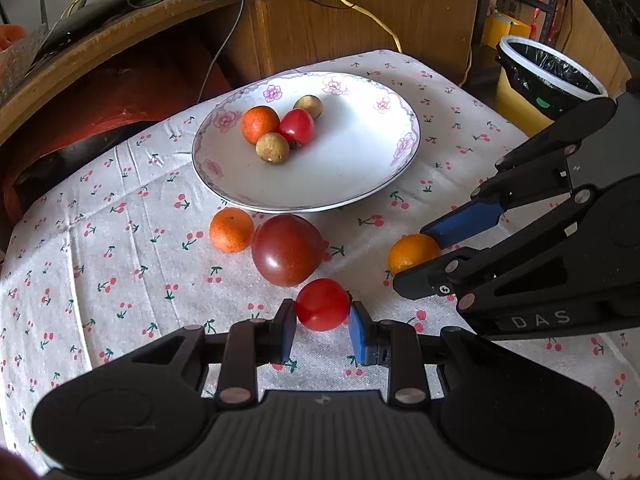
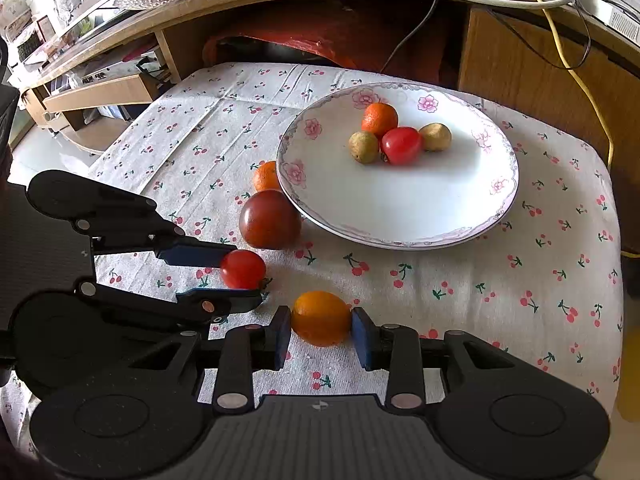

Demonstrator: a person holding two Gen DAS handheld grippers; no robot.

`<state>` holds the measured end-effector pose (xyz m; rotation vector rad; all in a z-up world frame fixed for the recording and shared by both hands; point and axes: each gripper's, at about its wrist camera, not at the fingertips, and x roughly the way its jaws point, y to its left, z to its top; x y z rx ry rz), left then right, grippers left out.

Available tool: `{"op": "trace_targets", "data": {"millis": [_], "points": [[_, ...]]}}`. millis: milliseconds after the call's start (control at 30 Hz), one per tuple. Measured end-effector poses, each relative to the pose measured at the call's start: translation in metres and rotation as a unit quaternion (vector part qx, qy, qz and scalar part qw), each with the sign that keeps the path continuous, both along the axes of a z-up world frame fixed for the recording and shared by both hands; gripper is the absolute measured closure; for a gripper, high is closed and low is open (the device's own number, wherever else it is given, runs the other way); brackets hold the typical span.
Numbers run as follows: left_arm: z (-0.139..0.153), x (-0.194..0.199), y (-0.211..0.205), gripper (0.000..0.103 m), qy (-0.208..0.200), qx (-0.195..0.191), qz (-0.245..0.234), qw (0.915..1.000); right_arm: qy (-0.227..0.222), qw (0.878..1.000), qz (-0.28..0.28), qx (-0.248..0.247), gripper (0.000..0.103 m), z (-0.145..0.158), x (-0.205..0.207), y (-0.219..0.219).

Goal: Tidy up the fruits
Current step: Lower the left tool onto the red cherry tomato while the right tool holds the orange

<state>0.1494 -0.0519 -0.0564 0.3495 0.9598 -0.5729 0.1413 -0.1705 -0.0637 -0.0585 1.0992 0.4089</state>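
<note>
Blue pads of the left hand-held gripper (image 1: pixel 322 326) clamp a small red tomato (image 1: pixel 322 304) on the cherry-print table (image 1: pixel 120 240); the right hand-held gripper (image 2: pixel 321 332) clamps an orange fruit (image 2: pixel 321 318), near the plate (image 2: pixel 400 220).
</note>
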Motion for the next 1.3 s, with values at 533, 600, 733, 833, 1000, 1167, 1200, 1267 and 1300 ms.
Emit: {"op": "trace_targets", "data": {"millis": [533,600,733,833,1000,1167,1200,1267,1300], "points": [[0.0002,-0.0002,-0.0003,0.066,-0.002,0.003,-0.002,1.0000,0.002,1.000,0.002,0.000,0.073,-0.0009,0.0005,-0.0001],[0.0001,-0.0006,-0.0004,0.066,-0.004,0.004,-0.003,1.0000,0.003,1.000,0.001,0.001,0.073,-0.0014,0.0006,-0.0006],[-0.0001,-0.0008,0.0002,0.066,-0.005,0.004,-0.003,1.0000,0.006,1.000,0.002,0.002,0.074,-0.0027,-0.0001,-0.0010],[0.0002,-0.0013,-0.0012,0.066,-0.006,0.009,-0.003,0.9999,0.004,1.000,0.002,-0.002,0.074,-0.0018,-0.0009,-0.0001],[0.0006,-0.0001,-0.0030,0.066,-0.005,0.013,-0.003,0.9999,0.005,1.000,0.002,-0.003,0.074,-0.0017,-0.0004,-0.0007],[0.0006,-0.0008,-0.0033,0.066,-0.007,0.016,-0.004,0.9998,0.005,1.000,0.003,-0.005,0.074,-0.0018,-0.0008,-0.0004],[0.0007,-0.0009,-0.0034,0.066,-0.007,0.016,-0.004,0.9998,0.005,1.000,0.003,-0.005,0.074,-0.0017,-0.0007,-0.0004],[0.0007,-0.0013,-0.0038,0.066,-0.008,0.019,-0.004,0.9998,0.004,1.000,0.004,-0.006,0.074,-0.0015,-0.0012,-0.0001],[0.0008,-0.0018,-0.0041,0.067,-0.008,0.020,-0.004,0.9998,0.004,1.000,0.004,-0.007,0.074,-0.0013,-0.0010,0.0003]]}}
